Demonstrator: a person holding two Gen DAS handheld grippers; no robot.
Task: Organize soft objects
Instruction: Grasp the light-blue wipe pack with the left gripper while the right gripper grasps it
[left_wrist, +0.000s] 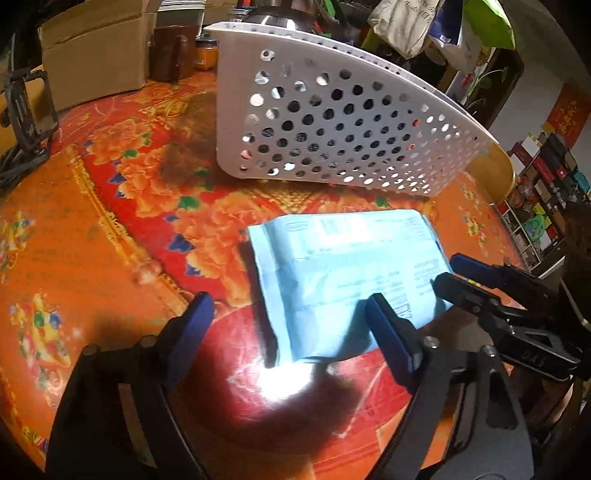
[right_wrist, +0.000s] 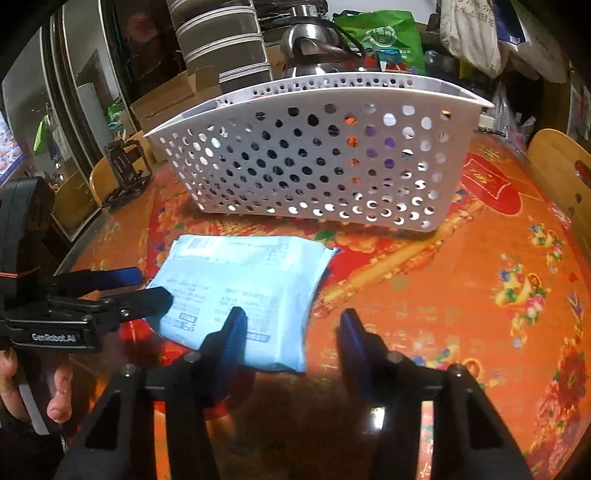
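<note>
Blue soft packet lies before white perforated basket, outside it.

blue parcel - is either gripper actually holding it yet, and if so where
Nothing is held. The blue parcel lies flat on the table; the left gripper and right gripper stand open at its near edge, pads not pressing it.

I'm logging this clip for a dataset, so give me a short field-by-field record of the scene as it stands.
surface: round table with glossy red-orange floral cover
item: flat light-blue plastic mailer bag with printed label, lying on the table
container: white perforated plastic basket, upright behind the bag
left gripper: open, fingers straddling the bag's near-left corner
right gripper: open, left finger over the bag's near edge
bag gripped: no
other clutter: metal kettle behind the basket
</note>
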